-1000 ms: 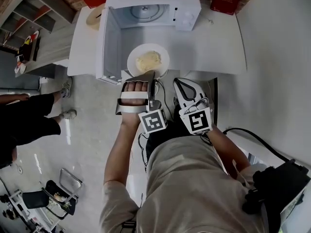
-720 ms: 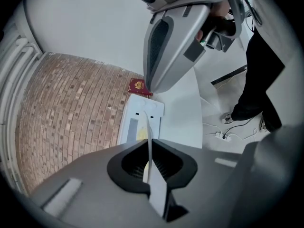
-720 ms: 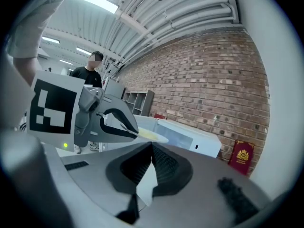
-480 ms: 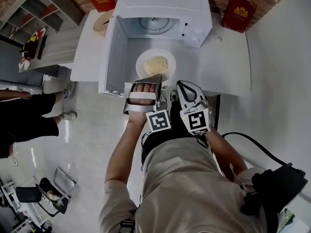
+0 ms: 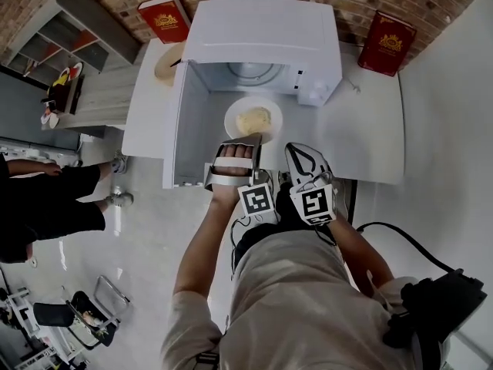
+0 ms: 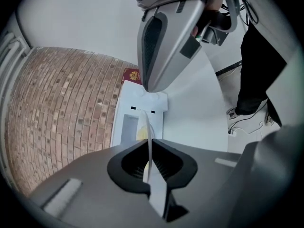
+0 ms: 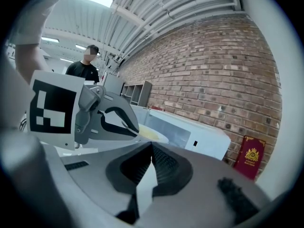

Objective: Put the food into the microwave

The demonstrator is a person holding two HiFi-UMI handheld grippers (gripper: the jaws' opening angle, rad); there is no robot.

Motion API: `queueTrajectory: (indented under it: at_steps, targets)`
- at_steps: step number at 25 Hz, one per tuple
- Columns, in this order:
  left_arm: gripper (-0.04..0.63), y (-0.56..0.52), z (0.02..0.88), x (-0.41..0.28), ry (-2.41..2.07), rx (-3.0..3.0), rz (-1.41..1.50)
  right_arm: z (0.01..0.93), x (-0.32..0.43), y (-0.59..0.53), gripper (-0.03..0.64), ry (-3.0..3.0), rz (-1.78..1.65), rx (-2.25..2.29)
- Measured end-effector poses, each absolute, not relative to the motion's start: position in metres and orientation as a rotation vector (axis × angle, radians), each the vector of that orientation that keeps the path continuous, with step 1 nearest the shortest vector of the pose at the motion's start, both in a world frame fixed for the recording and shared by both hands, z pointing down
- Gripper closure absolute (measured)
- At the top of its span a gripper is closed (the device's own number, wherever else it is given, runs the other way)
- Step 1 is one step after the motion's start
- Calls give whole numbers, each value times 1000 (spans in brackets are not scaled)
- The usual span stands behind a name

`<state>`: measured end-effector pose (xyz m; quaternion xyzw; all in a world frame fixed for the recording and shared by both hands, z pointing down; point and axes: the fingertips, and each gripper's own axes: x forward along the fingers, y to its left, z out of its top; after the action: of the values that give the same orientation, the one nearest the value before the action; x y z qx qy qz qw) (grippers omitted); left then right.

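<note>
- The left gripper (image 6: 148,151) is clamped on the near rim of a white plate (image 5: 232,122). In the left gripper view the rim shows as a thin white edge pinched between the two dark pads.
- The right gripper (image 7: 151,148) has its jaws closed together with nothing between them. In the head view it sits just right of the left gripper, low of centre, apart from the plate.
- The plate carries a mound of pale yellow food (image 5: 254,119). It is held level at the centre of the head view.
- The plate is right at the mouth of the white microwave (image 5: 262,33), not yet in the cavity, where the glass turntable (image 5: 248,70) shows.
- The microwave door (image 5: 189,133) stands wide open on the left of the plate.
- The microwave rests on a white table (image 5: 370,129) against a brick wall (image 5: 362,2).
- One red book (image 5: 166,18) stands at the upper left of the microwave and another red book (image 5: 393,41) at its upper right.
</note>
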<state>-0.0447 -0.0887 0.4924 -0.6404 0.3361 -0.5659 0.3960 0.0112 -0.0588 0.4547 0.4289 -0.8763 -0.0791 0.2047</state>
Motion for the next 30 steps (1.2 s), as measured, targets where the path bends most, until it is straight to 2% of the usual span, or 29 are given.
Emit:
queueTrajectory:
  at_steps: [21,30]
  targets:
    - [566,-193,509,-50,894,-1535,-1457,489,9,-141,606,-2441,-152,1158]
    - [565,-219,543,-58,893,-1568,-1486,515,-4,-170,606,-2476,-98,1149]
